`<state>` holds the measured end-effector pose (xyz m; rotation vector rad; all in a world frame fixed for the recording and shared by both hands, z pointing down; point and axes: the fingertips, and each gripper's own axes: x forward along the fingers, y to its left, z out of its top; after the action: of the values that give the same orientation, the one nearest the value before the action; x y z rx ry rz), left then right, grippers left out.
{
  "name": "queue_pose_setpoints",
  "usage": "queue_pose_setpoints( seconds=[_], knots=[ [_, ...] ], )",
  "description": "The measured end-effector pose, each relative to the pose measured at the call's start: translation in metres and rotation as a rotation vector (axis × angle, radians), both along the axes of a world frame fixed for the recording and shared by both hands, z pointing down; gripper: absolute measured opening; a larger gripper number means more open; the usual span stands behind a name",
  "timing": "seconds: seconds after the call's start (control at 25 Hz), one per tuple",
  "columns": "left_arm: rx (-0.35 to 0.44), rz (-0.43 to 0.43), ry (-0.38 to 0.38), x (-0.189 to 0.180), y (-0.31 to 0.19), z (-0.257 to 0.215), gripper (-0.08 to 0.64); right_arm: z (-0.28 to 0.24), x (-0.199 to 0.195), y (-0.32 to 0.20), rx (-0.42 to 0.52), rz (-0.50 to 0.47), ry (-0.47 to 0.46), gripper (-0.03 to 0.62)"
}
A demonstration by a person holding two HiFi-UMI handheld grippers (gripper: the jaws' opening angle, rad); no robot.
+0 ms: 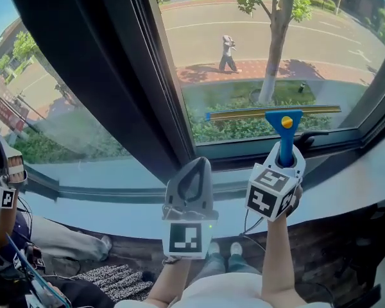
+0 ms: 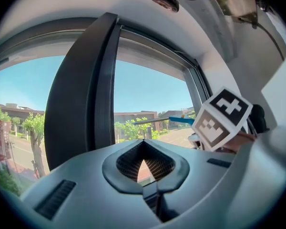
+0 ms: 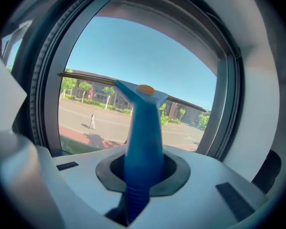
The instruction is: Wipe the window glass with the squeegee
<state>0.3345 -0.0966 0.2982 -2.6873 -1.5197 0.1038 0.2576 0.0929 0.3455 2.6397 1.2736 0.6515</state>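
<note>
Head view first: what is the squeegee made of?
— The blue plastic squeegee (image 1: 284, 140) has a tapered handle that widens into a flat, fan-shaped head with a round yellow knob (image 1: 287, 122). A thin, straight, olive-toned blade bar (image 1: 244, 113) runs left and right across the top. In the right gripper view the handle (image 3: 143, 142) is smooth higher up and ribbed at its near end.
— Where does it sit relative to the claw?
— It stands upright out of the right gripper (image 1: 285, 167), whose grey jaws are clenched round the handle's lower part. The head and blade lie beyond the jaws, on the far side, across the low part of the clear right window pane (image 1: 244, 56). I cannot tell whether the blade touches the glass.
— And the other claw?
— The left gripper (image 1: 191, 165) is to the left of the squeegee and nearer, apart from it. Its smooth grey jaws are pressed together at the tips, and nothing is between the cross-hatched pads (image 2: 155, 163).
— Counts?
— One squeegee and two grippers, each with one black-and-white marker cube (image 1: 269, 194). Two panes are parted by one broad dark upright frame post (image 1: 109, 69), and one pale grey sill (image 1: 102, 204) runs beneath them.
</note>
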Motion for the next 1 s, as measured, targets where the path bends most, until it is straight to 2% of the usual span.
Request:
queue_pose_setpoints(
  seconds=[0.12,0.24,0.36,0.48,0.6,0.72,0.88,1.0],
  knots=[
    [-0.053,-0.003,0.064,-0.002,0.003,-0.033,-0.008,-0.064,-0.014,0.000,-0.085,0.008,0.158,0.061],
    [-0.133,0.007,0.125,-0.011,0.014,-0.068,-0.008,-0.114,-0.029,-0.005,-0.149,-0.039,0.321,0.061],
    [-0.187,0.027,0.201,-0.030,0.023,-0.096,-0.008,-0.141,-0.046,-0.013,-0.165,-0.113,0.458,0.061],
    [-0.196,0.042,0.286,-0.040,0.031,-0.126,-0.009,-0.169,-0.052,-0.020,-0.153,-0.156,0.568,0.061],
    [-0.233,0.044,0.335,-0.040,0.038,-0.162,-0.008,-0.201,-0.052,-0.021,-0.188,-0.166,0.615,0.060],
    [-0.288,0.059,0.335,-0.041,0.039,-0.191,-0.009,-0.225,-0.052,-0.028,-0.233,-0.173,0.630,0.060],
    [-0.288,0.070,0.357,-0.050,0.044,-0.201,-0.009,-0.235,-0.059,-0.034,-0.278,-0.177,0.621,0.060],
    [-0.295,0.080,0.335,-0.055,0.048,-0.197,-0.009,-0.234,-0.064,-0.034,-0.292,-0.177,0.614,0.059]
  ],
)
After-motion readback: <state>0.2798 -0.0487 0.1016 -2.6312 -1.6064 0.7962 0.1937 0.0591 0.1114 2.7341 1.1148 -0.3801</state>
